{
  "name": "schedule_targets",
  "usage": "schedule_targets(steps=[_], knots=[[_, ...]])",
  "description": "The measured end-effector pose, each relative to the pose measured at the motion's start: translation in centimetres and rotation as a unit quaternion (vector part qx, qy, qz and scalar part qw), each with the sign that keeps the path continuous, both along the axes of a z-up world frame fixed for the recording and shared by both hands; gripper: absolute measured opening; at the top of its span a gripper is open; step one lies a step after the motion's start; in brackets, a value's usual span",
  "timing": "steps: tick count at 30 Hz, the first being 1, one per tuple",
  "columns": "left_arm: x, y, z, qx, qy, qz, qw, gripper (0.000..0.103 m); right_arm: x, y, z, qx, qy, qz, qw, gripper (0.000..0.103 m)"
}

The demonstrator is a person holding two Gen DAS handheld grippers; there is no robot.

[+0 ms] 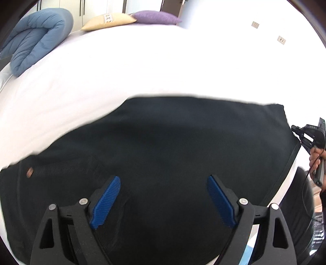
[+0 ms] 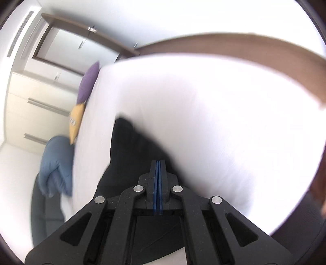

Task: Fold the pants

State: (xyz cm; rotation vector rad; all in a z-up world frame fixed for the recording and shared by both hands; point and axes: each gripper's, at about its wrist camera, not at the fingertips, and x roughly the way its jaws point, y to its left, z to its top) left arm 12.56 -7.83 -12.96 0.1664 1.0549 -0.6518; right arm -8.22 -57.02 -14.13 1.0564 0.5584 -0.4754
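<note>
Two pillows (image 1: pixel 132 19) (far edge), blue duvet (image 1: pixel 38 38), pants (image 1: pixel 163 146)

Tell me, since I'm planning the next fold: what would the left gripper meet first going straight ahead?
Most likely the black pants, spread on the white bed just beyond the open left gripper.
</note>
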Motion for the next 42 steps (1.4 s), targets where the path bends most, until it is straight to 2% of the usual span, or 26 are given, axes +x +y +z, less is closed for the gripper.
schedule_targets(steps=[2,4,5,6,8,10,11,12,13,16,19,21,22,23,24,25,27,29,31,32,33,34,35,38,41,42], knots=[[0.6,-2.1,0.2,-0.008,-0.004,-0.013,0.9999,0.086,1.8,1.4,1.7,0.013,-0.064,0.063,0.996,0.007],[1.0,-4.7,0.0,-0.009,-0.005,-0.03,0.9995,0.077,5.7,4.4,2.2,0.03,-0.098,0.158,0.982,0.007],[1.1,-5.7,-0.2,-0.006,-0.002,-0.035,0.9994,0.07,7.4,5.7,1.8,0.037,-0.101,0.19,0.976,0.007],[1.3,-6.7,-0.4,-0.007,0.003,-0.041,0.9991,0.068,9.3,6.9,1.1,0.047,-0.102,0.219,0.969,0.007],[2.1,-8.5,-1.3,-0.003,0.019,-0.05,0.9986,0.067,12.9,8.4,-1.6,0.079,-0.081,0.254,0.961,0.007],[2.8,-9.6,-3.0,0.029,0.035,-0.048,0.9978,0.067,15.3,8.1,-5.4,0.115,-0.028,0.238,0.964,0.007],[3.1,-9.5,-3.4,0.028,0.035,-0.045,0.998,0.067,15.8,7.1,-7.1,0.135,-0.013,0.219,0.966,0.0],[3.4,-9.3,-3.6,0.021,0.036,-0.04,0.9983,0.067,15.7,5.5,-8.7,0.165,-0.039,0.195,0.966,0.0],[3.8,-9.0,-3.7,0.015,0.041,-0.036,0.9984,0.067,15.5,4.1,-8.9,0.172,-0.061,0.178,0.967,0.0],[4.1,-8.0,-3.6,0.008,0.04,-0.033,0.9986,0.063,14.1,0.3,-7.0,0.097,-0.053,0.111,0.988,0.0],[4.0,-6.5,-3.7,-0.011,0.035,-0.034,0.9987,0.06,12.2,-2.8,-6.1,0.071,-0.043,0.055,0.995,0.0],[3.8,-5.6,-3.6,-0.022,0.032,-0.022,0.999,0.057,11.1,-2.8,-4.2,0.03,-0.015,0.035,0.999,0.0],[3.7,-5.1,-3.3,-0.027,0.029,-0.011,0.9991,0.056,10.3,-2.2,-2.9,0.02,-0.016,0.028,0.999,0.0],[3.4,-4.7,-2.8,-0.031,0.028,-0.001,0.9992,0.052,9.6,-1.2,-1.9,0.02,-0.043,0.035,0.998,0.006],[3.1,-4.5,-2.3,-0.04,0.025,0.001,0.9989,0.051,9.1,0.5,-1.0,0.024,-0.081,0.061,0.995,0.006],[2.5,-4.7,-1.2,-0.073,0.02,-0.009,0.9971,0.051,9.3,2.9,-0.6,0.039,-0.115,0.103,0.987,0.006],[1.4,-5.7,0.1,-0.111,0.014,-0.035,0.9931,0.052,10.5,8.5,-1.9,0.093,-0.139,0.193,0.967,0.006],[0.4,-7.1,0.2,-0.13,0.01,-0.07,0.989,0.059,12.0,13.4,-4.2,0.125,-0.127,0.255,0.95,0.006],[0.2,-8.3,-2.2,-0.096,0.032,-0.073,0.9922,0.056,13.5,17.0,-7.5,0.138,-0.07,0.287,0.946,0.006],[0.2,-7.8,-3.3,-0.094,0.042,-0.068,0.9923,0.048,13.3,17.9,-9.0,0.138,-0.038,0.282,0.949,0.0],[0.2,-6.5,-3.7,-0.106,0.043,-0.058,0.9917,0.03,13.0,17.9,-10.6,0.135,-0.045,0.274,0.951,0.0],[0.6,-4.4,-3.9,-0.12,0.055,-0.04,0.9904,0.013,12.7,17.7,-10.7,0.138,-0.065,0.267,0.951,0.0],[1.0,-2.6,-4.0,-0.129,0.068,-0.024,0.989,0.007,12.3,17.6,-10.5,0.13,-0.062,0.256,0.956,0.0],[2.5,4.7,-4.3,-0.135,0.063,0.032,0.9883,0.006,11.4,14.1,-10.1,0.118,-0.056,0.212,0.969,0.0],[5.3,14.3,-5.0,-0.156,0.066,0.092,0.9812,0.002,10.8,11.2,-9.8,0.12,-0.063,0.153,0.979,0.0],[5.7,14.7,-5.5,-0.163,0.066,0.106,0.9787,0.002,10.3,10.6,-9.6,0.113,-0.061,0.137,0.982,0.0]])
